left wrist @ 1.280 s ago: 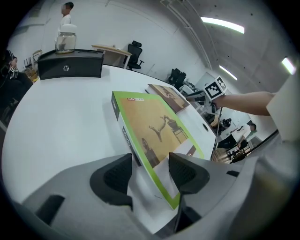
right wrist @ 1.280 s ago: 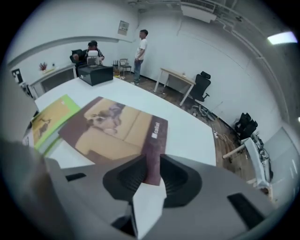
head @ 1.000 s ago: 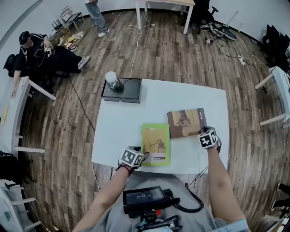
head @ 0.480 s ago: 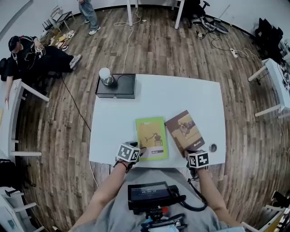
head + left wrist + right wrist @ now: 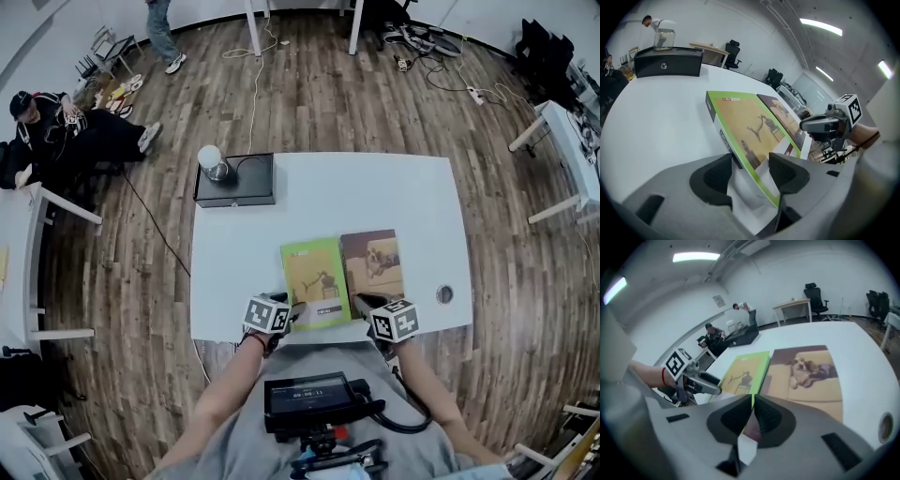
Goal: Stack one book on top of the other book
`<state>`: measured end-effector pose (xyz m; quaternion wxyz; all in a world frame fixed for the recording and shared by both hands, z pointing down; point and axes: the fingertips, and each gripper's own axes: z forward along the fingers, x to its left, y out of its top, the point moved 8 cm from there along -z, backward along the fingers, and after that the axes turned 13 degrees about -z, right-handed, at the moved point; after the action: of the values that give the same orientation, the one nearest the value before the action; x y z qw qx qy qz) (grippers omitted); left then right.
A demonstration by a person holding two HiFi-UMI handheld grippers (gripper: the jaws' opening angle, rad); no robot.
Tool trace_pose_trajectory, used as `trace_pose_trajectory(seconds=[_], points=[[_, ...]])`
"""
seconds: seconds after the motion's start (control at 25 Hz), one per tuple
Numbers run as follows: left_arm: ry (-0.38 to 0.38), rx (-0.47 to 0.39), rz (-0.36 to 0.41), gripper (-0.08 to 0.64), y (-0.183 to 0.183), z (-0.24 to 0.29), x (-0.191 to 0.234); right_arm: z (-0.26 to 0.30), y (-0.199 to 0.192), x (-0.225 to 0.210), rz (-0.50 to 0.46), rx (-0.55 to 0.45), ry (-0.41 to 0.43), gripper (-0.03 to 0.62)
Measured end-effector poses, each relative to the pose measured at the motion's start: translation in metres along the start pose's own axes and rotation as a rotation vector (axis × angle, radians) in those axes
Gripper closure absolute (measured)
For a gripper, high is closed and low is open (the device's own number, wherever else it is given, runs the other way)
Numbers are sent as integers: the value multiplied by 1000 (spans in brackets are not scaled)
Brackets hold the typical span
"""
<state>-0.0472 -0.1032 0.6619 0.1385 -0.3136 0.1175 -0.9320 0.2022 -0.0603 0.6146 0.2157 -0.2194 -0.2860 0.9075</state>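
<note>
Since the earlier frame the right gripper (image 5: 753,403) had swung leftward along the near edge of the bench (image 5: 375,192). It had drawn the brown book (image 5: 372,264) from well right of the green book (image 5: 314,277) to lie square beside that book's right edge.

Right jaws were clenched on the near left corner of the brown book; a sliver of its cover showed between the pads. The left gripper (image 5: 751,166) had its jaws set wide, grasping the near left corner of the green book, with the spine at one pad and the cover at the other.

The two books lay side by side, long edges apparently touching, neither yet on top of the other. A black box (image 5: 239,180) stood beyond the green book and to its left, well apart, and bore a pale round object (image 5: 212,159). A round hole (image 5: 444,294) in the bench lay right of the green book, past the brown book.
</note>
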Motion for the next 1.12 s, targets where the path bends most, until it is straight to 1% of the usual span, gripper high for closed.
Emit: trace_pose_trajectory(seconds=[0.08, 0.12, 0.2, 0.28, 0.36, 0.44, 0.52, 0.6, 0.72, 0.8, 0.88, 1.0, 1.12], points=[[-4, 0, -3, 301, 1, -1, 0, -22, 0, -20, 33, -69, -19, 559], [-5, 2, -3, 301, 2, -1, 0, -31, -2, -32, 49, -84, -28, 551], [-5, 5, -6, 301, 1, -2, 1, -44, -8, -57, 73, -85, -48, 433], [7, -10, -14, 301, 2, -7, 1, -51, -13, -75, 81, -77, -77, 407], [12, -51, -25, 301, 5, -15, -2, -54, -15, -88, 91, -77, -106, 403], [1, -109, -25, 301, 11, -23, -12, -53, -17, -97, 94, -70, -130, 403], [-24, -155, 7, 301, 19, -25, -31, -48, -19, -103, 73, -38, -149, 403], [-64, -176, 56, 301, 27, -19, -55, -42, -23, -107, 61, -5, -155, 403], [-131, -160, 98, 301, 38, 3, -89, -33, -29, -114, 68, 38, -155, 400], [-150, -140, 105, 301, 43, 16, -105, -28, -32, -118, 65, 69, -158, 400], [-138, -124, 107, 301, 47, 26, -115, -27, -32, -121, 83, 82, -168, 399], [-101, -99, 122, 301, 51, 41, -121, -35, -36, -130, 175, 55, -223, 397], [-104, -76, 134, 301, 52, 58, -132, -49, -54, -138, 255, 26, -267, 399]])
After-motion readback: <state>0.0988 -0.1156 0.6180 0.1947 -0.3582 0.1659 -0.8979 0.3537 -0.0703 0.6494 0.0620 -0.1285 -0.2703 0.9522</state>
